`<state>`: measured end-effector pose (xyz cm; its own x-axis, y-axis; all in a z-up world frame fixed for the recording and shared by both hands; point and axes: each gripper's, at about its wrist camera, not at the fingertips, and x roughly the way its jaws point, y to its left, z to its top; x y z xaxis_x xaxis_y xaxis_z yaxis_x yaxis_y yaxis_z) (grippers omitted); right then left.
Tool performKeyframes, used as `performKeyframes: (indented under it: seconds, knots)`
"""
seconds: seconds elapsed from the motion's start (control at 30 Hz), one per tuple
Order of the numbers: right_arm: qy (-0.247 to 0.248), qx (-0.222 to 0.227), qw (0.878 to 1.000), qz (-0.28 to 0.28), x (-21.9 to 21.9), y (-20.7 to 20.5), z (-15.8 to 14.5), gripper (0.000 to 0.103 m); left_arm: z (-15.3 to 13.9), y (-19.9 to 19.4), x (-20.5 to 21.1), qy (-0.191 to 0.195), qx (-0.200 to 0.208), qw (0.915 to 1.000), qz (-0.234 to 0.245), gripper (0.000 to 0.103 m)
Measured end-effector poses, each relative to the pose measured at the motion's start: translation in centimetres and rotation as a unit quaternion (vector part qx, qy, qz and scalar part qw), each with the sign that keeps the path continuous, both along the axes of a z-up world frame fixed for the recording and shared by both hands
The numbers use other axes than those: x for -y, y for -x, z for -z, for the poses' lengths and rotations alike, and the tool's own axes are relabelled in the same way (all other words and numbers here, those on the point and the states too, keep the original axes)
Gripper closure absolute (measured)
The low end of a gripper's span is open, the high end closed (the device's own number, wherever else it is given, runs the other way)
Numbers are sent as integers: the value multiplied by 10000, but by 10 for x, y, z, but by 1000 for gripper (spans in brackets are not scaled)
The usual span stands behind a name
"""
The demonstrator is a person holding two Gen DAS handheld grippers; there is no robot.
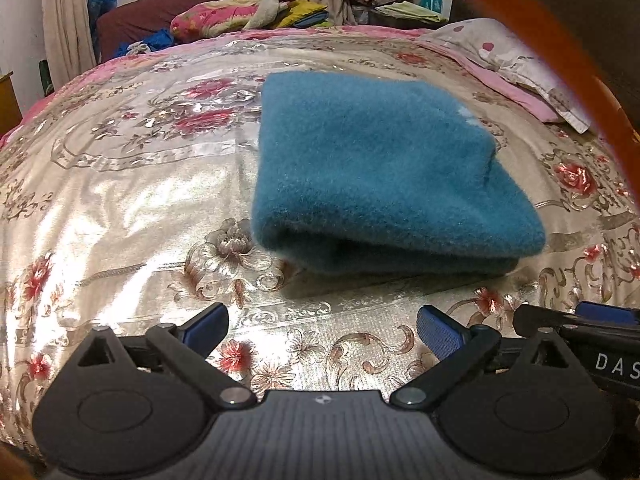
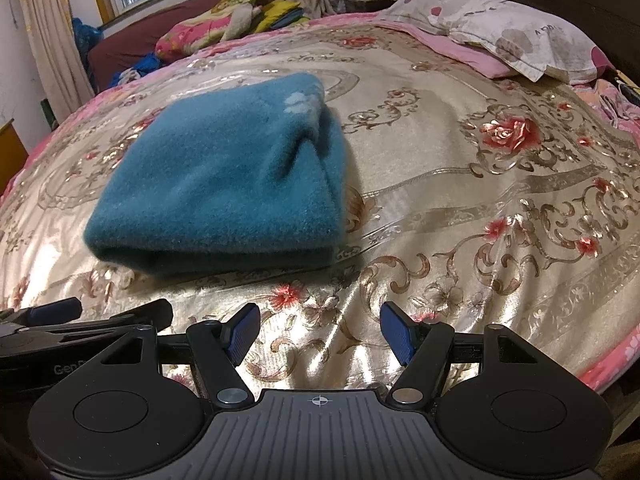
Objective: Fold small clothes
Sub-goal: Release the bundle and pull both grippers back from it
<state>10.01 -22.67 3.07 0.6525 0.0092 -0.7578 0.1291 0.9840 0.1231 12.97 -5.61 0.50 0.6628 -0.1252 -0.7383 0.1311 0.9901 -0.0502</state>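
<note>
A fuzzy blue cloth (image 1: 380, 168) lies folded on the shiny flowered bed cover (image 1: 120, 200). Both tools sit low, near the front of the cloth, not touching it. The left gripper (image 1: 322, 328) has its 2 blue pads (image 1: 438, 334) wide apart, holding nothing. The right gripper (image 2: 318, 330) is apart too, and empty. A pillow (image 2: 512, 36) rests at the far corner.

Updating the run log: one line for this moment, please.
garment: blue fleece garment folded on bedspread | left gripper: open, empty | right gripper: open, empty | both short of garment
</note>
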Motion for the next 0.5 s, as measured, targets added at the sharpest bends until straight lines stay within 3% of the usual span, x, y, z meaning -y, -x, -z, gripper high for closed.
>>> performKeyframes:
  seconds: [0.5]
  knots:
    - [14, -46, 10000, 15, 0, -2, 2, 36, 0, 0, 2, -105, 44, 9999, -43, 0]
